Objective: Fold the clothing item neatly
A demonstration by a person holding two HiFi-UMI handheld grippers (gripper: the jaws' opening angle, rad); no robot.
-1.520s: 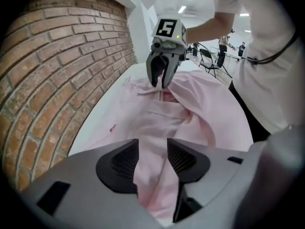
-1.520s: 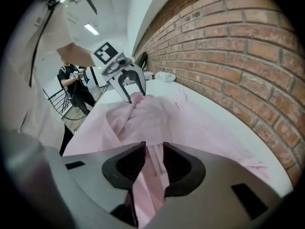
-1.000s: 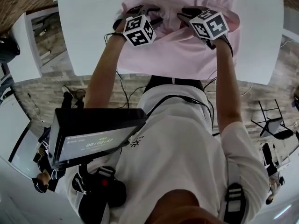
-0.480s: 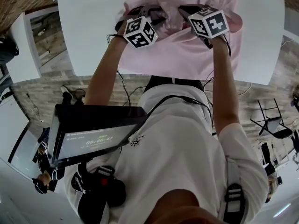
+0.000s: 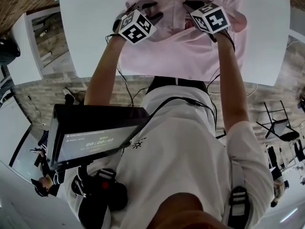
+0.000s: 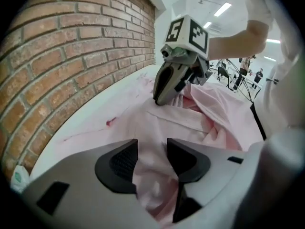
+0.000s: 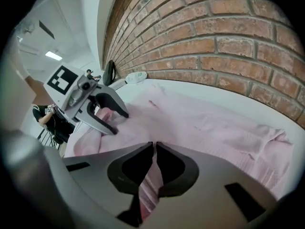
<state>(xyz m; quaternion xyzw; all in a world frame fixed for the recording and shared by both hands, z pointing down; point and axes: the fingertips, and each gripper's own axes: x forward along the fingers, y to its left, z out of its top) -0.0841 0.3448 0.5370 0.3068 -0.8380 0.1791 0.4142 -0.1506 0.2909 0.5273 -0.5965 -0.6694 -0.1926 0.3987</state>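
Note:
A pink shirt [image 5: 181, 46] lies rumpled on the white table [image 5: 95, 32] in the head view. My left gripper [image 5: 151, 9] is at the shirt's left part, and in the left gripper view [image 6: 152, 147] its jaws stand fairly wide, shut on a thick bunched fold of pink fabric [image 6: 157, 123]. My right gripper [image 5: 189, 5] is close beside it to the right. Its jaws [image 7: 154, 149] have just been closing and are now nearly together, pinching a thin fold of the shirt [image 7: 200, 123]. Each gripper shows in the other's view: the right gripper [image 6: 159, 101] and the left gripper [image 7: 120, 123].
A brick wall [image 6: 71, 56] runs along the table's far side. A small white-and-green item [image 7: 136, 78] lies at the table's far end. A black box with a display [image 5: 95, 137] hangs at the person's chest, and a folding chair [image 5: 276, 123] stands on the floor at right.
Both grippers have moved a little farther from the person, up the picture, across the shirt. The left gripper's marker cube has rolled, and the fabric between the grippers has bunched up more.

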